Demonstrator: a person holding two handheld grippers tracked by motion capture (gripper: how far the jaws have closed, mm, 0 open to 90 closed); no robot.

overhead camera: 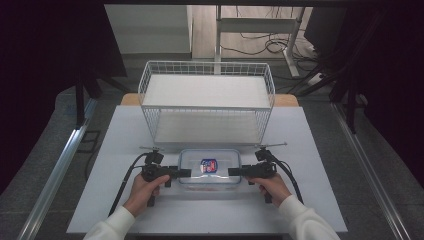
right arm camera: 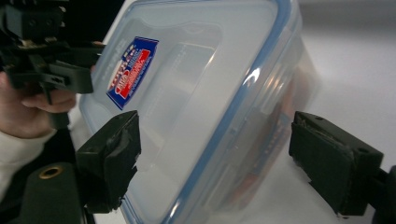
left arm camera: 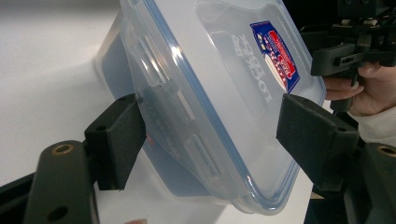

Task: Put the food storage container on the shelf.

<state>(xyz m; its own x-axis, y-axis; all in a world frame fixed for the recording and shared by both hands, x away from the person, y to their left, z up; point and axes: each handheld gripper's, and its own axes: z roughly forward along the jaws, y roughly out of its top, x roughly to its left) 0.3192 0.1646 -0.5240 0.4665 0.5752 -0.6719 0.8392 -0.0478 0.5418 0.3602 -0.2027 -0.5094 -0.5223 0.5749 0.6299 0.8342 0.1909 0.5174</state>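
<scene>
The clear plastic food container [overhead camera: 209,168] looks like a stiff, light box with smooth, glossy walls, so I judge it apt to slip out of a pinch on its flat faces; the better hold seems to be at the two short ends, where the raised blue-edged lid rim and the locking flaps give the pads an edge to catch under, and with one gripper at each end the load should stay level. It is rectangular with rounded corners, its translucent lid [left arm camera: 219,88] bearing a blue and red brand sticker [right arm camera: 129,71] near the middle, and something reddish shows faintly through the wall, too blurred to name. It sits on the white table [overhead camera: 125,200] near the person's edge, just in front of a white wire basket rack [overhead camera: 206,100] with two shelves. The left gripper [overhead camera: 186,172] stands at the container's left end with its jaws spread apart, one black pad low against the side wall and the other over the lid, so the end lies between them without being clamped. The right gripper [overhead camera: 233,172] mirrors this at the right end, its jaws likewise parted astride the rim, one over the lid and the other out past the side wall, with a gap on that side. Each is held by a hand in a white sleeve, and cables trail back toward the table's near edge
</scene>
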